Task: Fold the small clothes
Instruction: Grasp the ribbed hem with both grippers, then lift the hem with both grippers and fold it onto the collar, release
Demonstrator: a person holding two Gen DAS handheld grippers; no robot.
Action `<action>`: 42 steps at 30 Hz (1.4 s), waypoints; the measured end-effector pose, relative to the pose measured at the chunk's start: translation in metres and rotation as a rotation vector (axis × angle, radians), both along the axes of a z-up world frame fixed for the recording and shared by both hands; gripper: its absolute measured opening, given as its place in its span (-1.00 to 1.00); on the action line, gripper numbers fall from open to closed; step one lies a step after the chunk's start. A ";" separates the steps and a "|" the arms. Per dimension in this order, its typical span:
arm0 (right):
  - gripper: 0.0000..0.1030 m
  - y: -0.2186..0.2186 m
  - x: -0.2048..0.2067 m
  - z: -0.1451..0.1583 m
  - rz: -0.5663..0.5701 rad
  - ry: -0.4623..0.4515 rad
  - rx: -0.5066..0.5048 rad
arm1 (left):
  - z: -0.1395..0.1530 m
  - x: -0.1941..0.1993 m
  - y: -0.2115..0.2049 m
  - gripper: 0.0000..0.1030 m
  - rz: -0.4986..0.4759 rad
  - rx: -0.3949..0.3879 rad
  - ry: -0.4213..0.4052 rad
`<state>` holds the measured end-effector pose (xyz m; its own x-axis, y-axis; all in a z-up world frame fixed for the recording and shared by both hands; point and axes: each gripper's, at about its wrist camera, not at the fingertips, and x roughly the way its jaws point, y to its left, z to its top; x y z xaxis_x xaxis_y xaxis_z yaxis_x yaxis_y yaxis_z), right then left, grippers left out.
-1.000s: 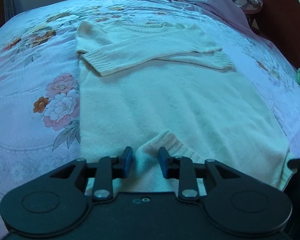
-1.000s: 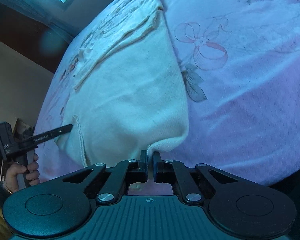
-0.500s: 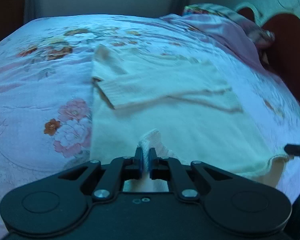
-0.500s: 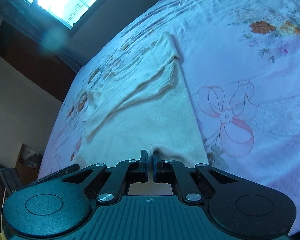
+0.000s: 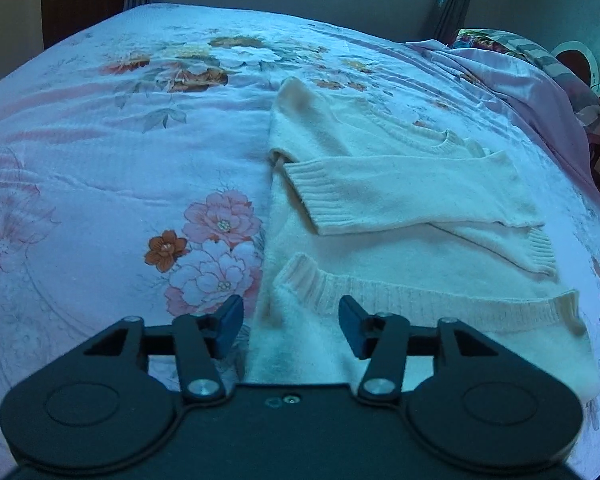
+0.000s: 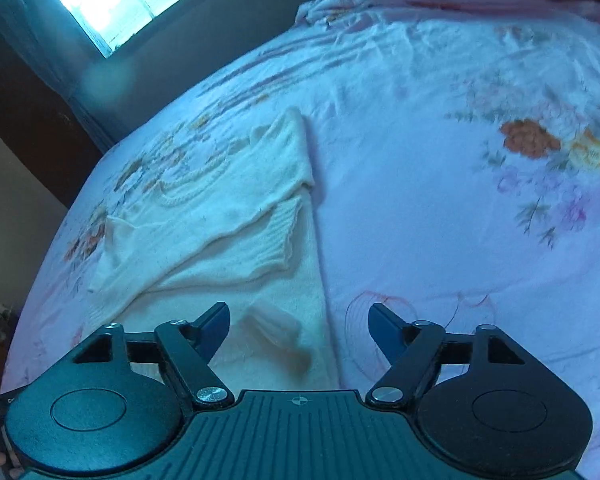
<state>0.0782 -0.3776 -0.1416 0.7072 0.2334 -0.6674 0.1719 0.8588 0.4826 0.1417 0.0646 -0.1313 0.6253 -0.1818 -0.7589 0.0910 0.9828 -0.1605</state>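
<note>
Cream knitted sweater (image 5: 400,248) lies on the floral pink bed (image 5: 100,184), hem folded up; left tool (image 5: 291,326) opens above it, gripping nothing. Right view: right tool (image 6: 299,326) likewise spreads over the sweater's edge, empty

No readable text, labels or numbers in either view. Lettering at the right view's lower-left edge is too cut off to read.

cream knit sweater (image 5: 380,184); pink floral bedsheet (image 5: 120,184); black gripper, blue pads (image 5: 230,322).
</note>
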 end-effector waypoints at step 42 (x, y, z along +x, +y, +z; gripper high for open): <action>-0.85 0.053 0.035 -0.032 0.278 0.046 -0.236 | -0.005 -0.002 -0.033 -0.70 -0.201 0.150 -0.104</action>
